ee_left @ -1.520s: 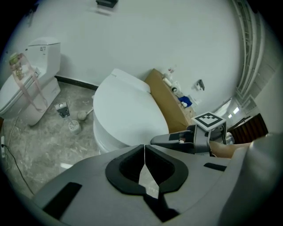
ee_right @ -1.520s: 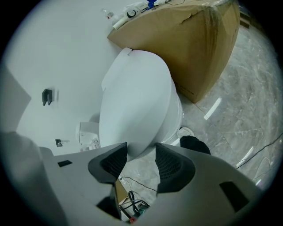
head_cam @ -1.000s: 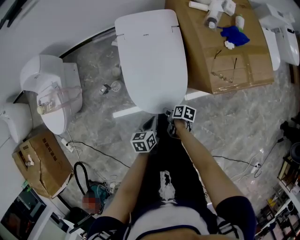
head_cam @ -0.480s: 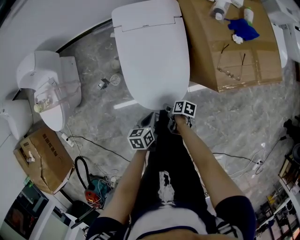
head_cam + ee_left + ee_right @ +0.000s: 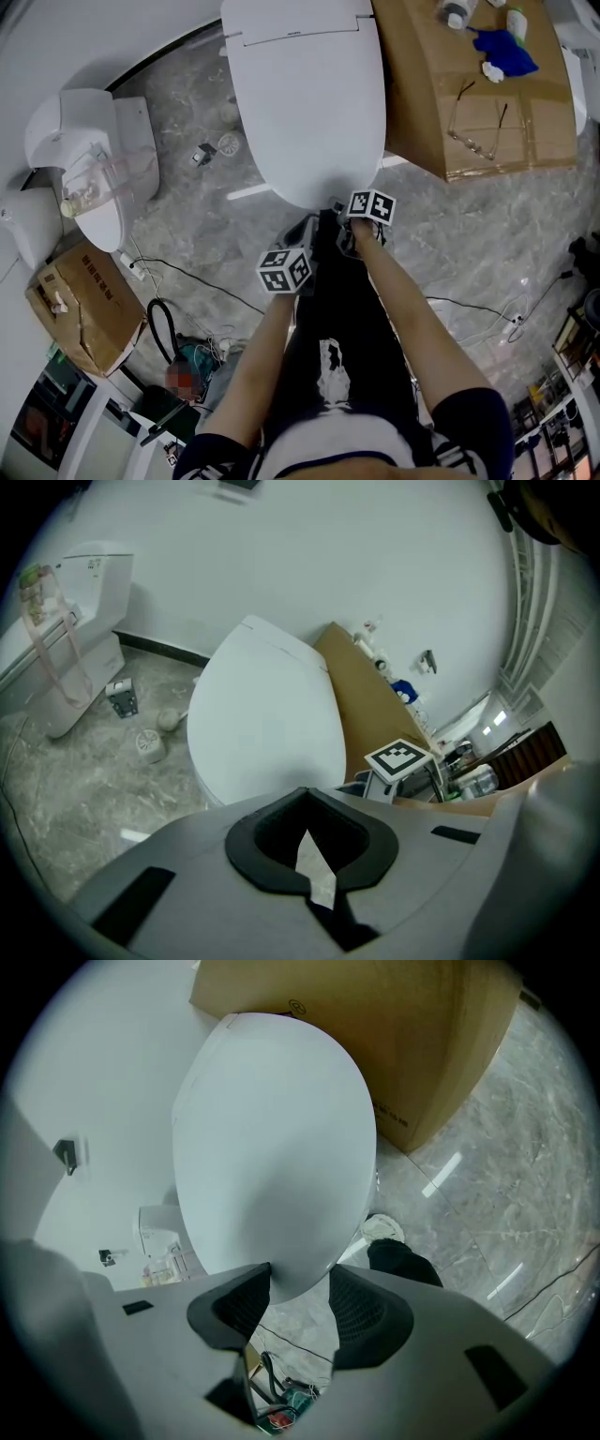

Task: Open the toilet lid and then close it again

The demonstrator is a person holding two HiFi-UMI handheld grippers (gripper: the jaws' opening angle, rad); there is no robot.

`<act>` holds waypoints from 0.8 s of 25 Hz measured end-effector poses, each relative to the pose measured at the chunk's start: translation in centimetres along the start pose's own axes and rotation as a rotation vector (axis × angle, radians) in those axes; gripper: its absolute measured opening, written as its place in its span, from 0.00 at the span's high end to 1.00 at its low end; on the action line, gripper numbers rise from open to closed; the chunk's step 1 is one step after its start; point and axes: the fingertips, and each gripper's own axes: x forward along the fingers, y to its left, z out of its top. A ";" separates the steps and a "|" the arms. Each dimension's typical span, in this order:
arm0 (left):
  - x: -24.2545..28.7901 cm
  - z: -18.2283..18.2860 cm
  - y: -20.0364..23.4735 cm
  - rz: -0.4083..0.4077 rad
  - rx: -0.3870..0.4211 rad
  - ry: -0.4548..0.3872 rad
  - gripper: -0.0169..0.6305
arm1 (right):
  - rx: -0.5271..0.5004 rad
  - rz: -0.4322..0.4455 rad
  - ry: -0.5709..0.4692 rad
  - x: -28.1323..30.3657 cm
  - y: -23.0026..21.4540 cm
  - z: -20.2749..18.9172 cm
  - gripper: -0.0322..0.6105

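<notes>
Toilet lid (image 5: 305, 94) and cardboard box (image 5: 478, 103) have slid up the head view. Grey marbled floor (image 5: 469, 253), white wall (image 5: 94, 28), second toilet (image 5: 75, 131) at left. Lid is down, just beside the box: plain glossy white oval, long axis hinge-to-person, rounded front toward the person. Left tongs (image 5: 305, 797) pressed together, empty. Right tongs (image 5: 300, 1283) spread astride the lid's front rim.

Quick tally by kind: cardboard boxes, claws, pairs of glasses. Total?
Cardboard boxes: 2
Claws: 2, left claw and right claw
Pairs of glasses: 1
Total: 5
</notes>
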 end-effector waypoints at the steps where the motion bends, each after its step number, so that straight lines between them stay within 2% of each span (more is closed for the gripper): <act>1: 0.1 0.0 0.1 0.002 -0.002 0.002 0.96 | 0.001 -0.002 0.006 0.2 -0.1 0.0 0.65; 12: 1.1 0.0 0.2 -0.001 -0.006 0.025 0.96 | -0.019 0.019 0.013 1.0 -0.5 0.4 0.65; 16: 1.2 -0.2 0.1 -0.001 -0.009 0.032 0.97 | -0.012 -0.034 0.009 0.7 -1.0 0.0 0.65; 20: 1.0 0.1 0.0 0.012 0.004 0.046 0.97 | 0.013 -0.132 0.023 -0.1 -2.3 -1.7 0.65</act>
